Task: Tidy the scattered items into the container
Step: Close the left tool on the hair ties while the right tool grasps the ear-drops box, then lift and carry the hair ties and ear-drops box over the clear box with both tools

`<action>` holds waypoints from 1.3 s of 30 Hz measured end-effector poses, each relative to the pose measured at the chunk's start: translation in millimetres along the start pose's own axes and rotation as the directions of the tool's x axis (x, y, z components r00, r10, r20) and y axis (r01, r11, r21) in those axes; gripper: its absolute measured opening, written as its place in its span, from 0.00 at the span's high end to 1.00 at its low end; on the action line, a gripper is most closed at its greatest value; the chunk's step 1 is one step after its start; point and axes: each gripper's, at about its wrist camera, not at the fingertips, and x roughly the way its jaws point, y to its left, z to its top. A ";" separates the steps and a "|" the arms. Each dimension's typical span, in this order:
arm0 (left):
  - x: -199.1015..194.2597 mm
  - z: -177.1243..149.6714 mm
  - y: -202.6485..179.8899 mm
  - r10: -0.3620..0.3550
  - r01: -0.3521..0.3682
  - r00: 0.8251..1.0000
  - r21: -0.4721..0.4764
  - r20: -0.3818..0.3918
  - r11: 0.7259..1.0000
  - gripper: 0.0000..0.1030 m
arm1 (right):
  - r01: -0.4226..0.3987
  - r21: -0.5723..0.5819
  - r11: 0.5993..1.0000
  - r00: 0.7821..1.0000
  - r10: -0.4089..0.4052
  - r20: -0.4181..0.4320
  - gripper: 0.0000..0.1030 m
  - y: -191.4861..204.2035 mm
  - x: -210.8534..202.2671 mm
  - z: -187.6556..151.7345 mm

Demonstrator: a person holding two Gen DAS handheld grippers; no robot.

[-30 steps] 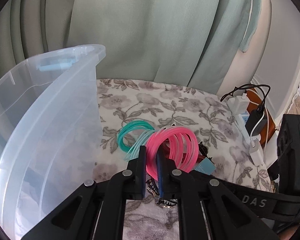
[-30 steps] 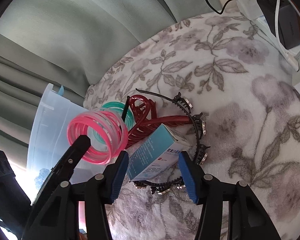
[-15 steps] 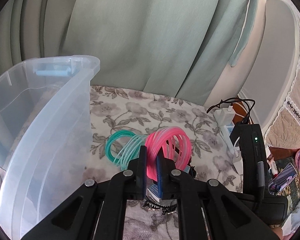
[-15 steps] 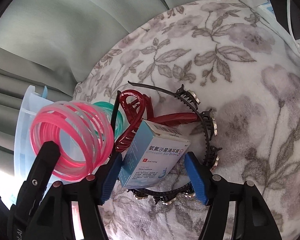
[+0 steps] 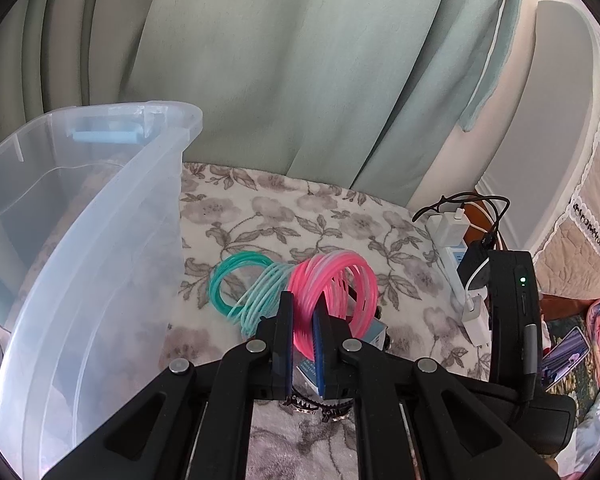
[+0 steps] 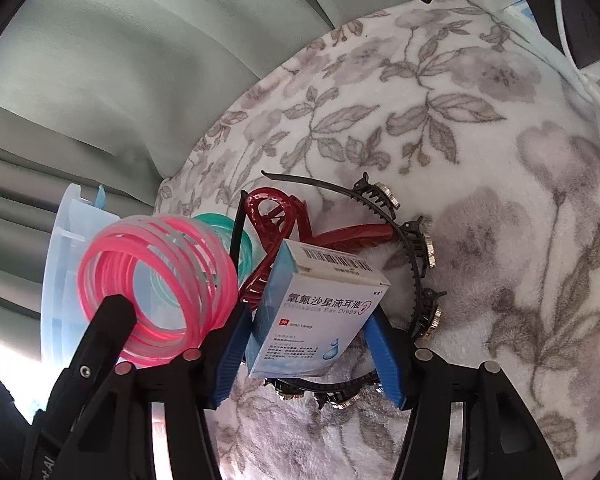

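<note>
My left gripper [image 5: 303, 312] is shut on a pink coil of plastic rings [image 5: 336, 280] and holds it above the floral blanket; the coil also shows in the right wrist view [image 6: 160, 280]. A teal coil [image 5: 240, 284] lies on the blanket beside it. My right gripper [image 6: 312, 320] is shut on a blue-and-white ear-drops box [image 6: 316, 312], lifted off the blanket. A dark red hair claw [image 6: 284, 224] and a black toothed headband [image 6: 416, 248] lie under the box. The clear plastic container [image 5: 100, 248] stands to the left.
A white power strip with chargers and black cables [image 5: 456, 240] lies at the blanket's right edge. Green curtains [image 5: 280, 60] hang behind. A phone [image 5: 568, 348] and pink fabric lie far right.
Both grippers have risen. The pink coil lifted off the blanket in the left gripper. The right gripper closed on the box and lifted it off the headband.
</note>
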 end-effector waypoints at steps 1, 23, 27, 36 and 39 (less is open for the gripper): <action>-2.0 -0.5 -0.2 0.002 -0.002 1.000 -0.003 -0.001 1.000 0.92 | -0.002 0.002 1.000 1.000 0.002 0.005 0.41 -0.9 -4.2 -0.8; -105.7 -0.5 -21.2 0.029 -0.028 0.988 -0.012 0.154 1.000 0.92 | -0.130 0.003 0.992 0.973 0.127 0.194 0.41 5.7 -137.4 -49.5; -126.7 -1.9 -24.2 0.025 -0.025 0.982 -0.002 0.187 1.000 0.92 | -0.147 -0.016 0.989 0.963 0.147 0.228 0.41 12.9 -158.9 -61.2; -171.2 -2.1 -24.8 0.016 -0.017 0.967 0.002 0.253 1.000 0.92 | -0.164 -0.072 0.984 0.947 0.177 0.269 0.41 30.5 -191.1 -79.5; -181.6 -1.9 -23.7 0.009 -0.008 0.964 -0.003 0.266 1.000 0.92 | -0.164 -0.093 0.982 0.943 0.184 0.278 0.41 39.1 -199.1 -83.8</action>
